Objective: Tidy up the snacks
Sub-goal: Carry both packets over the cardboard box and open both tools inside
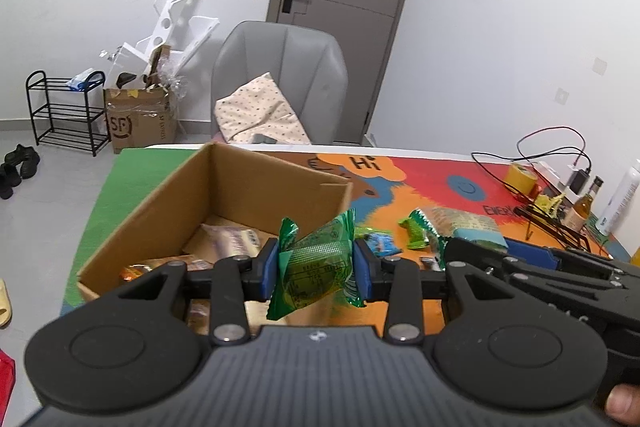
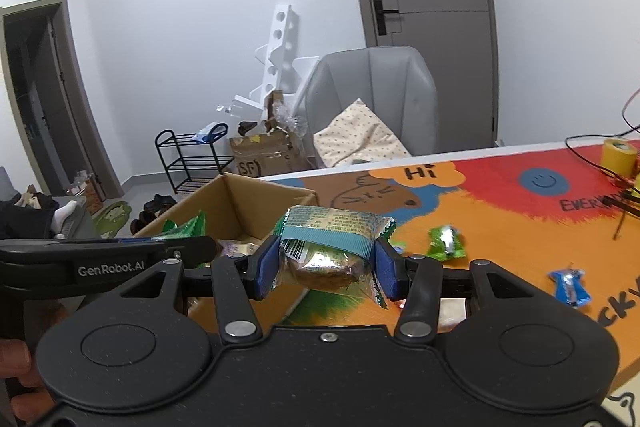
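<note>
My left gripper [image 1: 316, 269] is shut on a green snack packet [image 1: 320, 267] and holds it above the near right corner of an open cardboard box [image 1: 160, 211]. The box holds several snacks [image 1: 236, 241]. My right gripper [image 2: 326, 269] is shut on a clear packet with a teal band [image 2: 332, 239], holding a brown cake, just right of the box [image 2: 256, 199]. The right gripper and its packet also show in the left wrist view [image 1: 472, 227]. A green packet [image 2: 446, 243] and a blue packet [image 2: 570, 287] lie on the colourful mat.
The table carries a colourful mat [image 2: 500, 227] with "Hi" print. A yellow tape roll [image 2: 618, 157], cables [image 1: 552, 147], a bottle [image 1: 586, 203] and a wire rack stand at the right. A grey chair with a cushion [image 1: 280, 87] is behind the table.
</note>
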`<state>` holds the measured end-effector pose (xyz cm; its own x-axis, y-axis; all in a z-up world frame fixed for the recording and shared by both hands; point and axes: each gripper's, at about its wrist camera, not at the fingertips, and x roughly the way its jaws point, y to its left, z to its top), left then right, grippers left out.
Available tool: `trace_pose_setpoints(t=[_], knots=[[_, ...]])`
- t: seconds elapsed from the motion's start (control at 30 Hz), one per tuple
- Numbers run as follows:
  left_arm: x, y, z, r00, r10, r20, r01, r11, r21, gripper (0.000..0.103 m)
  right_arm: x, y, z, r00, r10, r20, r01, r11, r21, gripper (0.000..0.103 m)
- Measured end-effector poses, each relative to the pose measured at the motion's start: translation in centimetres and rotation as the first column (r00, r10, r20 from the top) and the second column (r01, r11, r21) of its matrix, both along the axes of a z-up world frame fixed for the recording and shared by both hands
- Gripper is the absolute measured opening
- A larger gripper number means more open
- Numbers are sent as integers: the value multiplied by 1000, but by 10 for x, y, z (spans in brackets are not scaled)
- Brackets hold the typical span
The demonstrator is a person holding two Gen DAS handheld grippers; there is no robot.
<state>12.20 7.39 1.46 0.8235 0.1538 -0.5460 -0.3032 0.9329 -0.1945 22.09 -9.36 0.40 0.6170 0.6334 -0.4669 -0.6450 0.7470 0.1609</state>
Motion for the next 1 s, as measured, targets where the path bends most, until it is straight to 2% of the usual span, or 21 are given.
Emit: trace_pose_setpoints(t=[0.33,0.47,0.63,0.77,0.8,0.87,1.0], knots=[[-4,42,-11,1000,24,-13,-24,998,-59,43,-2,33,0,999,33,-1,-33,999,-18,48],[-12,58,-9,997,71,3,-71,996,-50,48,-2,44,2,999,46,-1,-46,999,-18,48],[-20,72,-7,993,115,8,-114,993,-42,62,2,58,7,998,61,-3,-61,998,0,48],[-21,76,-5,992,127,1,-127,992,-22,68,4,68,13,996,88,4,-88,996,19,49],[-21,76,-5,992,129,-2,-129,992,-18,70,5,71,14,996,94,1,-94,995,23,50],[-23,76,-4,991,133,-4,-134,991,-10,73,7,74,15,995,95,-5,-95,995,38,60],[-25,78,-4,990,143,-7,-143,990,-3,77,5,68,13,997,82,-4,-82,996,45,69]])
